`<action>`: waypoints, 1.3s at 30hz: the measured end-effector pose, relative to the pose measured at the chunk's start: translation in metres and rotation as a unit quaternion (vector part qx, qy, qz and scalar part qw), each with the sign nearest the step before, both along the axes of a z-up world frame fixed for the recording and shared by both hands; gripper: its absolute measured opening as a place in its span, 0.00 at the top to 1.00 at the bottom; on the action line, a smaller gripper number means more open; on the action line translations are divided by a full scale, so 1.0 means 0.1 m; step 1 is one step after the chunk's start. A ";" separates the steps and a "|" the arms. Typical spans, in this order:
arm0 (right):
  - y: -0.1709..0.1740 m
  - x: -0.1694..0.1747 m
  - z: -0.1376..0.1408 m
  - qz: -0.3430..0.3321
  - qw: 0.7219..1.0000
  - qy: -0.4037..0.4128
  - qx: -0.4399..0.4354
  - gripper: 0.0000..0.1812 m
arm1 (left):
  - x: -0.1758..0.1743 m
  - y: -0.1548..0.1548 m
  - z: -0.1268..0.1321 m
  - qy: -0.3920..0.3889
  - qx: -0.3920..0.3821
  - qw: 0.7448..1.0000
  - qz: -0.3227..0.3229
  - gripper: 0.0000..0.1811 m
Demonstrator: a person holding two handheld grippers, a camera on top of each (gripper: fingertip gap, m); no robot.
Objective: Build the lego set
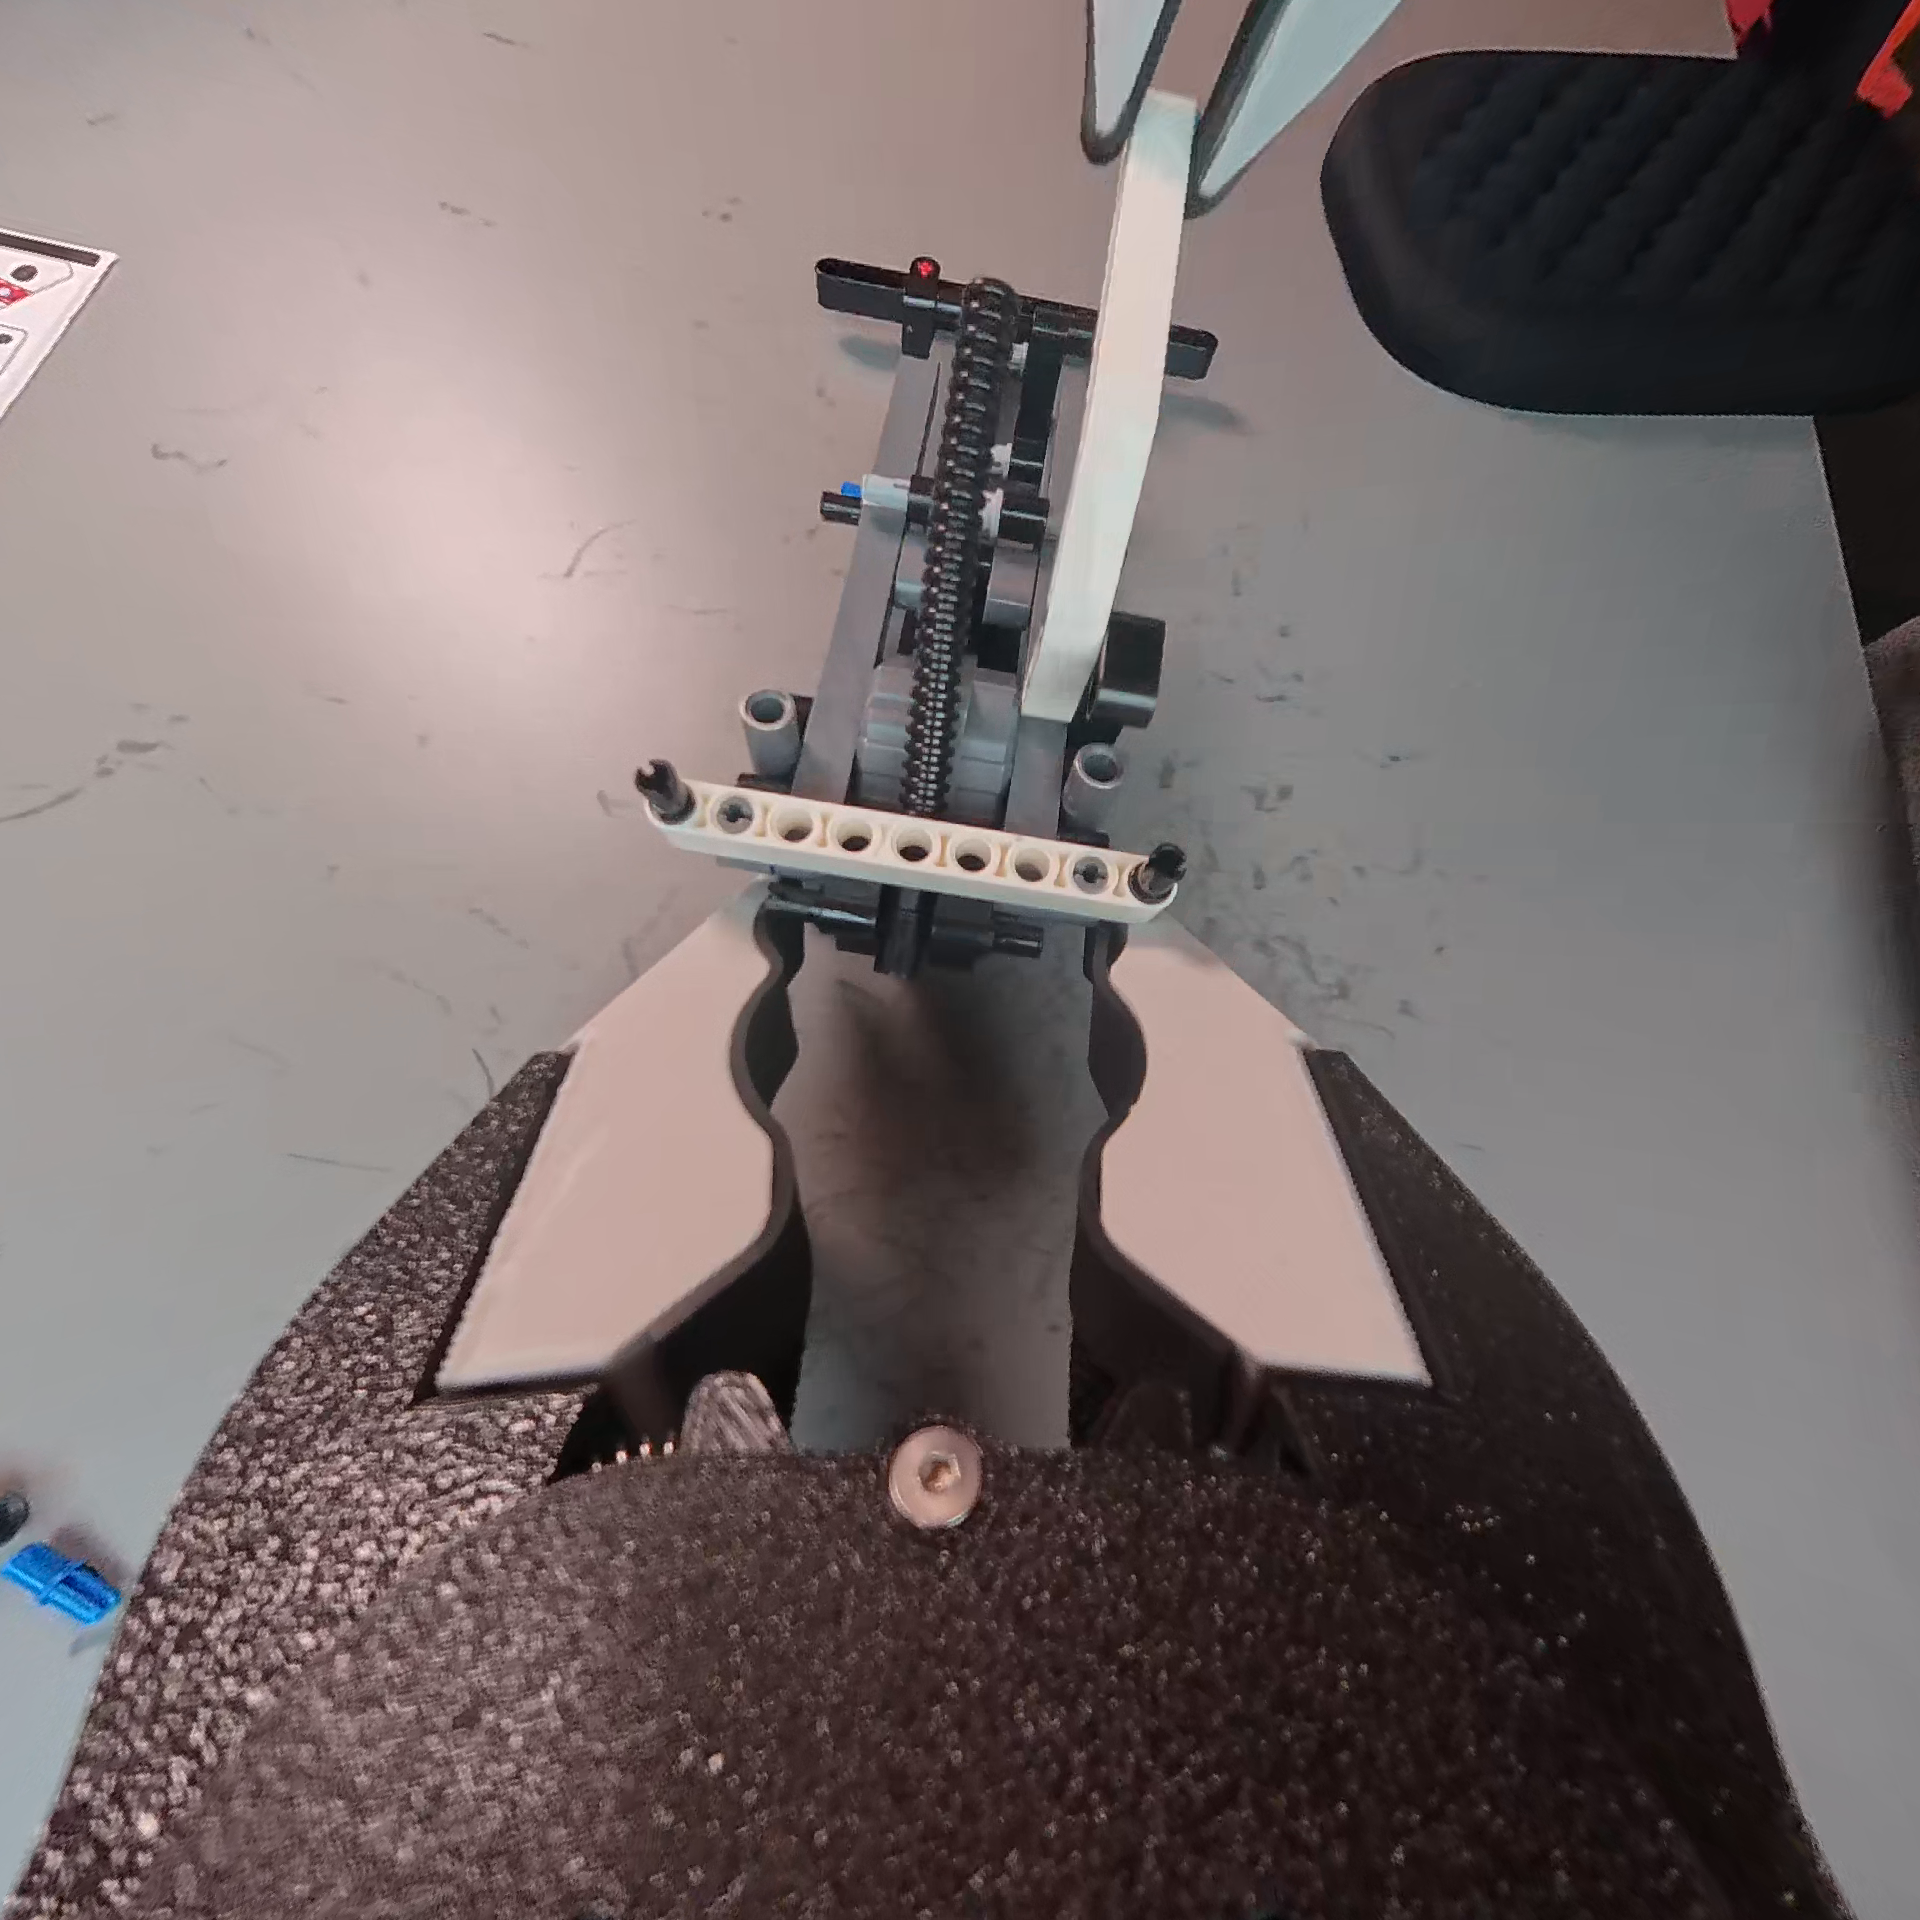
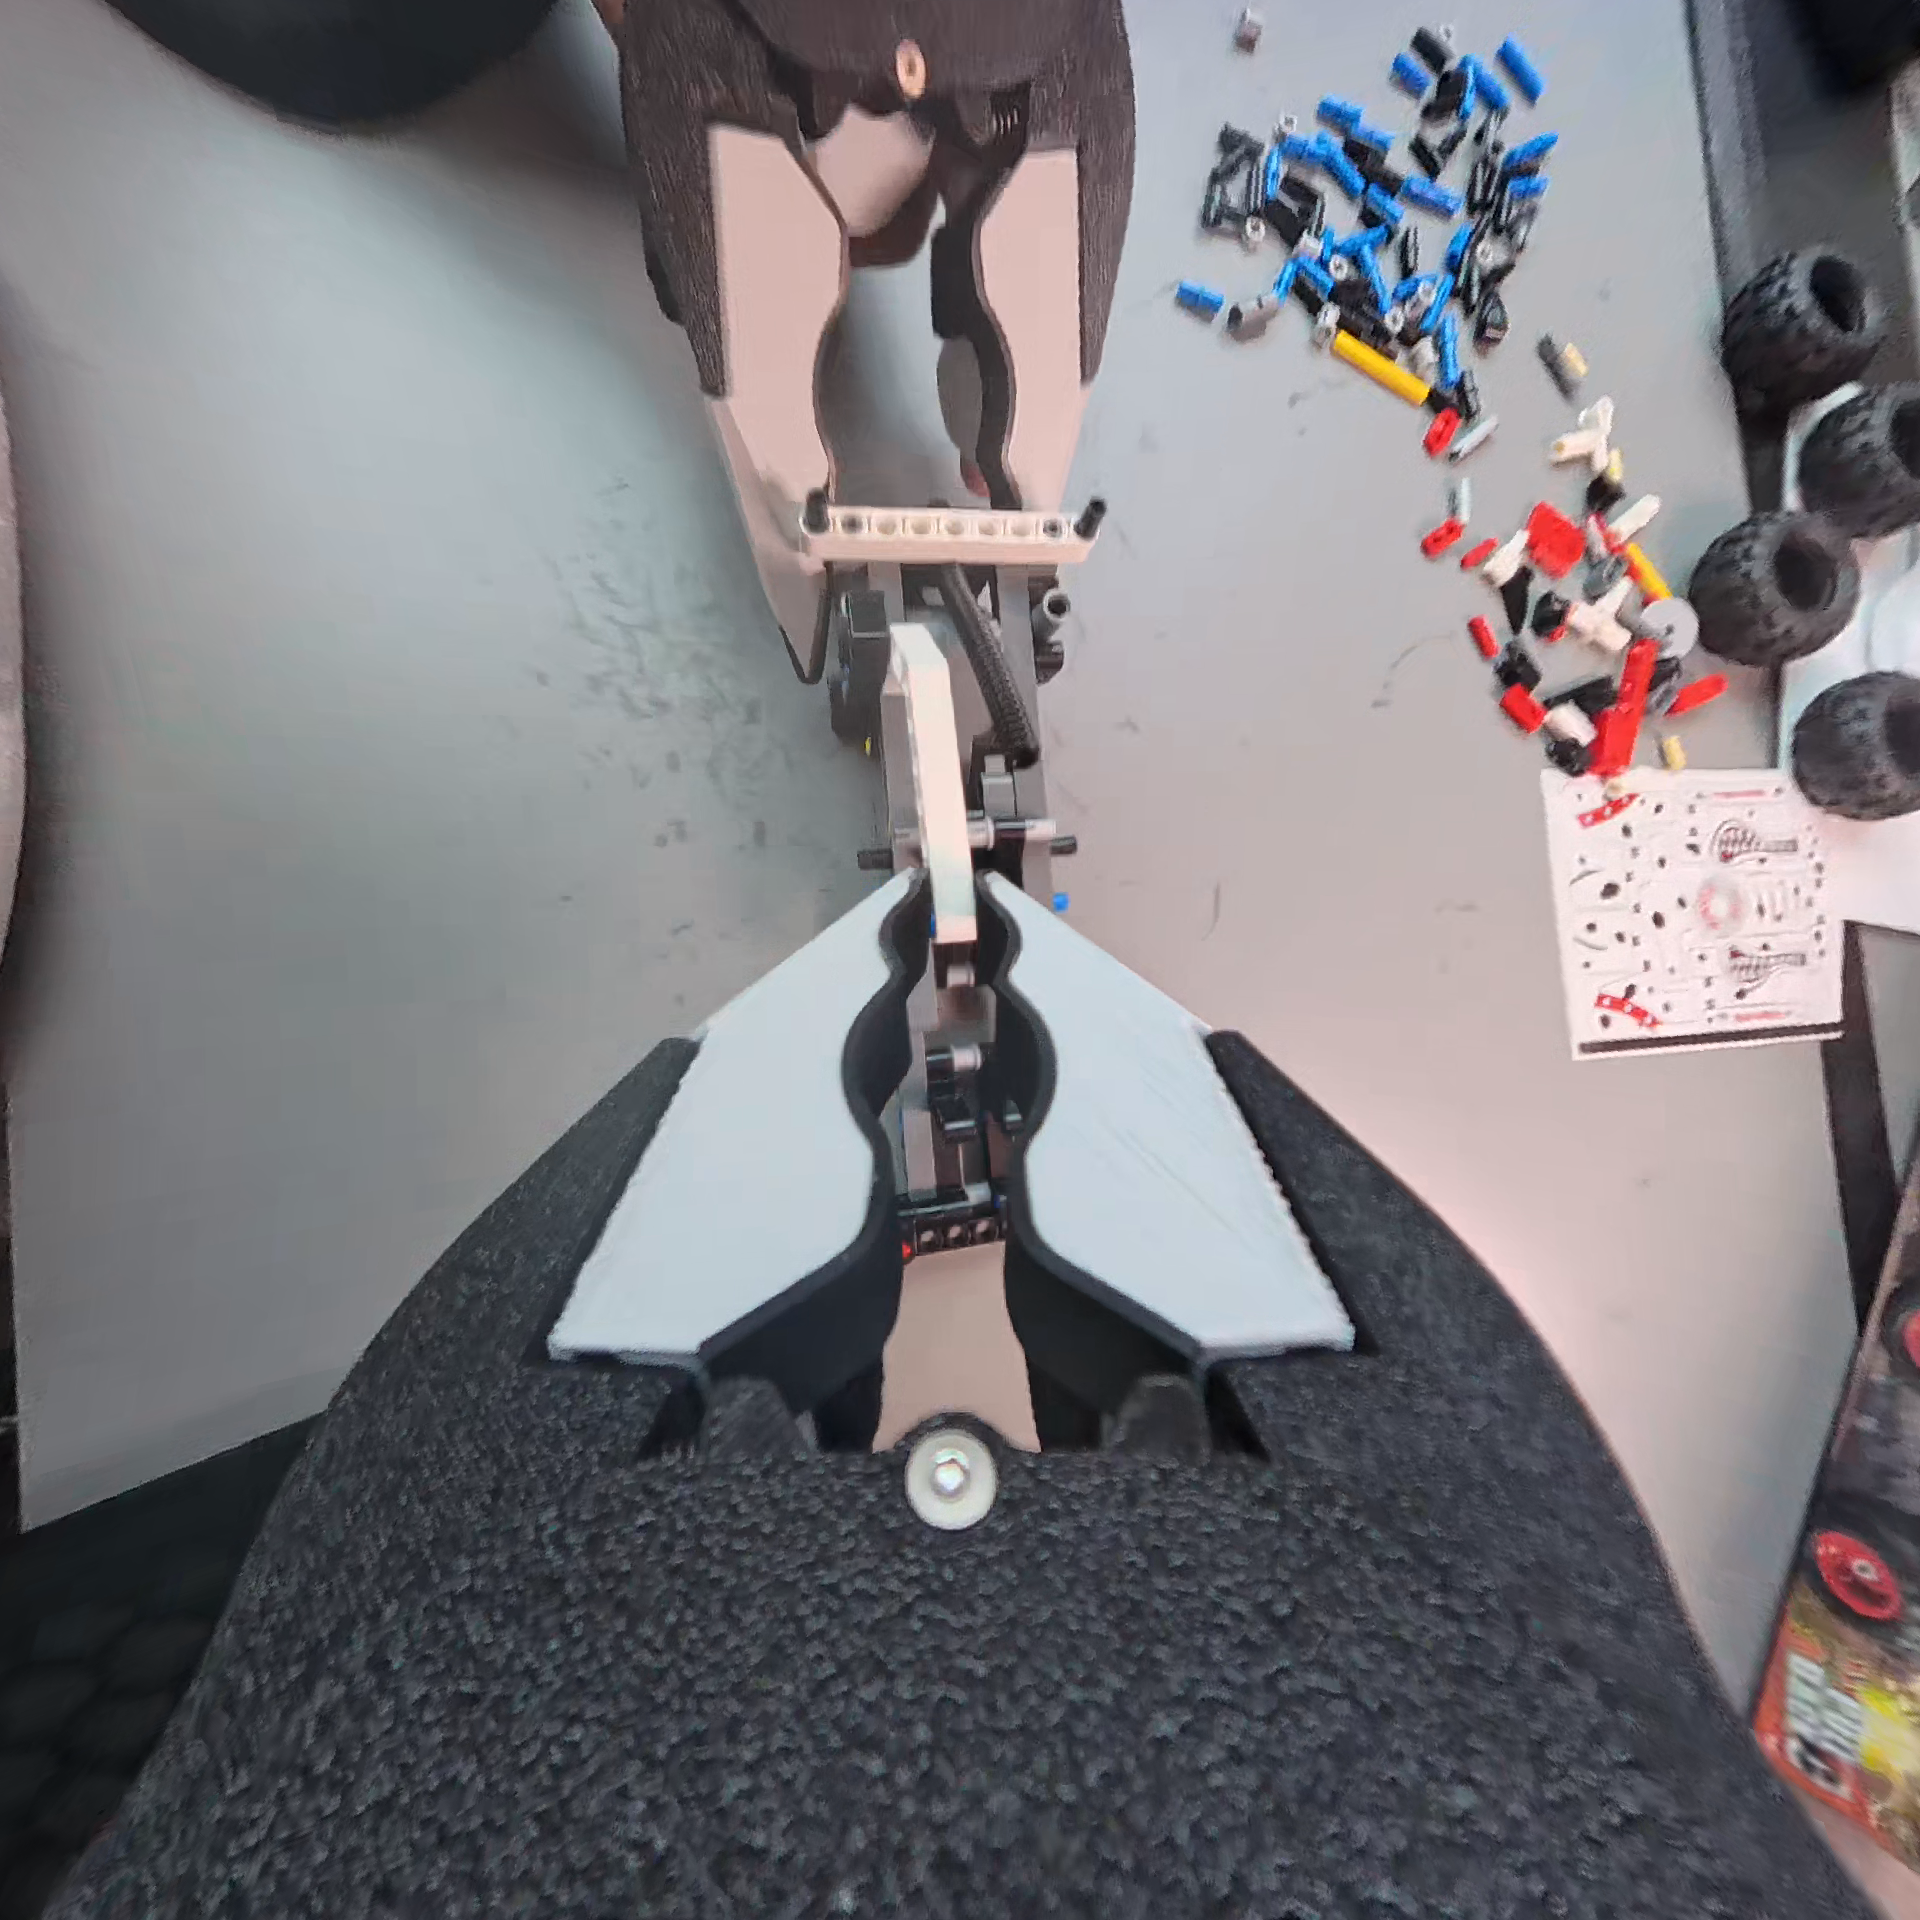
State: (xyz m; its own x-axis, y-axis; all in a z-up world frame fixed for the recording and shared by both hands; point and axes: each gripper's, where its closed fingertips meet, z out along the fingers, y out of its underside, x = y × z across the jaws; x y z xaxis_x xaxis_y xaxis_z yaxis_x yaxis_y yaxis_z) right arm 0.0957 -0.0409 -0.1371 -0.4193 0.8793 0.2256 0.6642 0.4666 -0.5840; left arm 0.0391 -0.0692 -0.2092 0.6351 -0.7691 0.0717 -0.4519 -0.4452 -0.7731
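White curved panel point(image 2: 933, 790) pinched in right gripper point(image 2: 951, 883); left gripper point(image 1: 940, 925) clamps the chassis point(image 1: 935, 644) end

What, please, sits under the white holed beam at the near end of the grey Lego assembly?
Under the white holed beam, black connector pieces show, gripped between the left gripper fingertips. How they join the beam is hidden beneath it.

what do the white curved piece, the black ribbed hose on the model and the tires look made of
White curved piece: hard plastic, smooth matte faces, crisp edges.
Black ribbed hose: probably flexible plastic, close ridges and a slight bend.
Tires: likely rubber, dull black with chunky tread, though blurred.
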 end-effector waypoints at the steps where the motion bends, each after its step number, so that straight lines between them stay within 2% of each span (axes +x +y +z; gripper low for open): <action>1: -0.03 -0.04 0.05 0.006 1.000 -0.002 0.005 0.96 | 0.00 0.00 0.00 0.002 0.001 1.000 -0.001 0.70; 3: -0.04 -0.09 0.09 0.016 0.999 -0.004 0.031 0.96 | -0.01 0.00 0.00 0.004 0.001 1.000 0.000 0.70; 6: -0.04 -0.09 0.12 0.007 1.000 0.012 0.018 0.94 | -0.02 -0.01 0.00 -0.002 -0.001 1.000 -0.002 0.70; 8: -0.03 -0.01 0.14 -0.003 1.000 0.021 -0.014 0.80 | -0.03 -0.02 0.00 -0.001 0.001 1.000 -0.007 0.70; 10: 0.06 0.10 0.09 -0.016 0.998 0.034 -0.047 0.72 | -0.04 -0.02 0.00 -0.002 -0.001 1.000 -0.017 0.70; 14: 0.31 0.29 -0.51 -0.056 0.996 -0.028 -0.061 0.55 | -0.07 -0.03 0.00 -0.002 -0.007 0.997 -0.074 0.70; 17: 0.28 0.26 -0.80 -0.071 0.991 -0.052 -0.101 0.54 | -0.18 0.01 -0.01 -0.009 -0.021 0.994 -0.106 0.69; 20: 0.14 0.23 -0.78 -0.089 0.983 -0.046 -0.154 0.60 | -0.48 0.22 0.05 -0.023 -0.014 0.999 -0.038 0.68; 22: 0.00 0.26 -0.77 -0.095 0.983 -0.043 -0.153 0.63 | -0.78 0.39 0.12 -0.024 0.010 0.998 0.058 0.72; 23: -0.08 0.25 -0.75 -0.109 0.982 -0.035 -0.153 0.68 | -0.92 0.44 0.16 -0.025 0.026 0.994 0.100 0.72; 25: -0.37 0.22 -0.73 -0.124 0.975 -0.030 -0.180 0.65 | -1.10 0.42 0.25 -0.050 0.034 0.986 0.157 0.73; 27: -0.83 0.19 -0.70 -0.079 0.974 -0.030 -0.208 0.71 | -1.15 0.34 0.36 -0.085 0.036 0.980 0.174 0.74; 29: -1.20 0.12 -0.73 -0.036 0.977 -0.035 -0.205 0.69 | -1.14 0.25 0.43 -0.099 0.027 0.979 0.176 0.74; 30: -1.40 0.08 -0.69 0.001 0.976 -0.027 -0.215 0.65 | -1.15 0.21 0.46 -0.096 0.029 0.978 0.181 0.74; 32: -1.69 0.10 -0.52 0.102 0.967 0.001 -0.234 0.71 | -1.12 0.11 0.55 -0.092 0.041 0.979 0.179 0.74; 33: -1.69 0.10 -0.41 0.133 0.963 0.035 -0.232 0.71 | -1.10 0.04 0.59 -0.094 0.043 0.979 0.177 0.74; 34: -1.57 0.04 -0.29 0.132 0.962 0.073 -0.226 0.71 | -1.06 -0.03 0.62 -0.096 0.043 0.979 0.174 0.74; 37: -0.95 -0.06 -0.05 0.081 0.969 0.117 -0.202 0.67 | -0.87 -0.31 0.63 -0.104 0.029 0.983 0.150 0.74; 39: -0.49 -0.12 -0.02 0.069 0.983 0.131 -0.113 0.60 | -0.73 -0.48 0.59 -0.094 0.023 0.987 0.126 0.74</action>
